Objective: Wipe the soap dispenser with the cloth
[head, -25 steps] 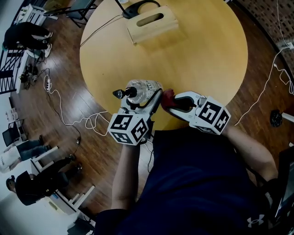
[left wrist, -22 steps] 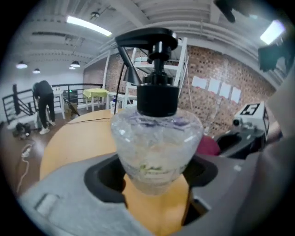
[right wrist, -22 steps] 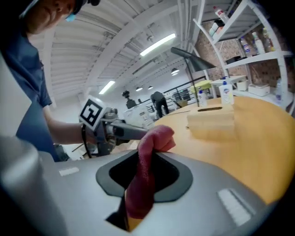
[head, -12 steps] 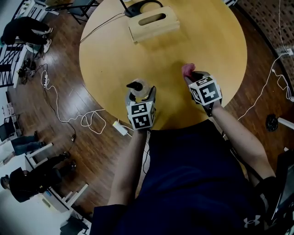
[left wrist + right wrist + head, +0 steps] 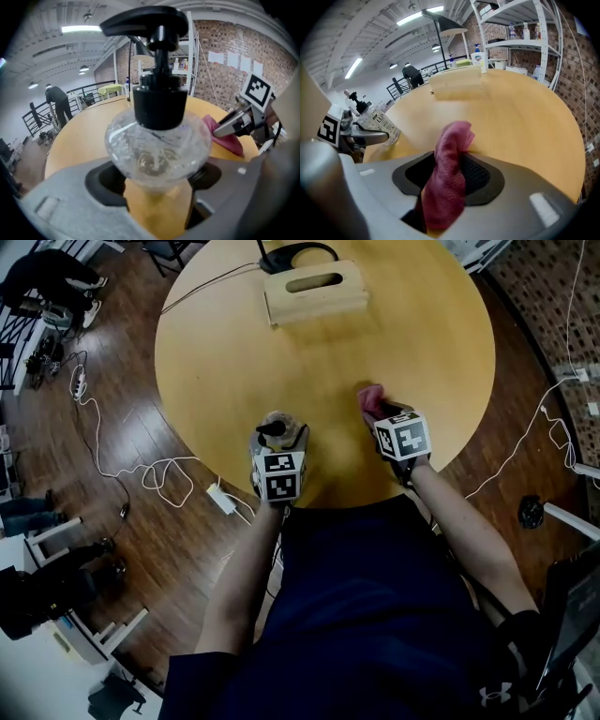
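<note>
The soap dispenser [image 5: 157,145], a clear rounded plastic bottle with a black pump head, sits between the jaws of the left gripper [image 5: 278,448], whose dark pads clasp its lower body from both sides. It is held just above the near edge of the round, light wooden table [image 5: 422,324], pump uppermost and leaning a little in the right gripper view. Whether its base touches the wood cannot be told.

Near it on the person's right, but apart from it, is the right gripper [image 5: 382,413], angled down at the tabletop. Its jaws have just been opening and now stand wide. The dark pink, coarse-woven cloth [image 5: 447,178] hangs loosely in the gap between them – a dark space shows between the fabric and one pad, so nothing is pinching it. In the left gripper view the cloth's free end lies on the table under the jaw tips.

At the far side of the table rests a pale wooden box with a slot in its top [image 5: 314,292], well away from both grippers.
</note>
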A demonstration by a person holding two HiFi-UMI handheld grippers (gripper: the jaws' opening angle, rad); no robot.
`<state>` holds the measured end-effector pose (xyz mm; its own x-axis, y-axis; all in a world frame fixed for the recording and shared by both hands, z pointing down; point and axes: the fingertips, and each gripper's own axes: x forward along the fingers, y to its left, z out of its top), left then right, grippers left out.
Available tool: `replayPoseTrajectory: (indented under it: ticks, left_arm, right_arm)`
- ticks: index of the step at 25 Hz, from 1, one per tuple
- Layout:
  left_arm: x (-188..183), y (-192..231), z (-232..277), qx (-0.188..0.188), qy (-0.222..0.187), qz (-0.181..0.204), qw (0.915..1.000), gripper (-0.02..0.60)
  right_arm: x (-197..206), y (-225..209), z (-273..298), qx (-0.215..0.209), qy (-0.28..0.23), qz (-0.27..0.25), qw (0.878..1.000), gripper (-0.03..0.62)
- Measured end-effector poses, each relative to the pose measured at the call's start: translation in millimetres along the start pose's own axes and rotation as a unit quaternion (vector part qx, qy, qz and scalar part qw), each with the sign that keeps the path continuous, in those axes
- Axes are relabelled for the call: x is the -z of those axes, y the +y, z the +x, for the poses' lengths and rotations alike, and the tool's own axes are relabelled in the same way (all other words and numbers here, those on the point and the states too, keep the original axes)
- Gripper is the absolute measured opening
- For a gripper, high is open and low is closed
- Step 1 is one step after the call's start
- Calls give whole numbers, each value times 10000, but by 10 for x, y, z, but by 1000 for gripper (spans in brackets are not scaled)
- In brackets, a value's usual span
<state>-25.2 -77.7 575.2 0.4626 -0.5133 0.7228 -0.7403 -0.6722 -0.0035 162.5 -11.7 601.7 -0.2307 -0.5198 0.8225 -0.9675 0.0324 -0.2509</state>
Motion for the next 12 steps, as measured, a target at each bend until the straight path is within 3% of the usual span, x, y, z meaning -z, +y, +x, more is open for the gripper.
replayPoseTrajectory:
  ticks: [2,7,12]
  left_arm:
    - [6,-13,-18,66,17,-24,10000,365]
    - [-100,-8,-375,129,-171,-576,9981,393]
    - [141,-42,-804,-184,-224,-1381,9900,387]
  right_arm:
    - [-69,-8,-104,-49,-254,104,9996,241]
    - [-334,-112,-683,96,-1434,487,9884,241]
    - [-495,-4,-1252,-503,-2242,640,9711,73]
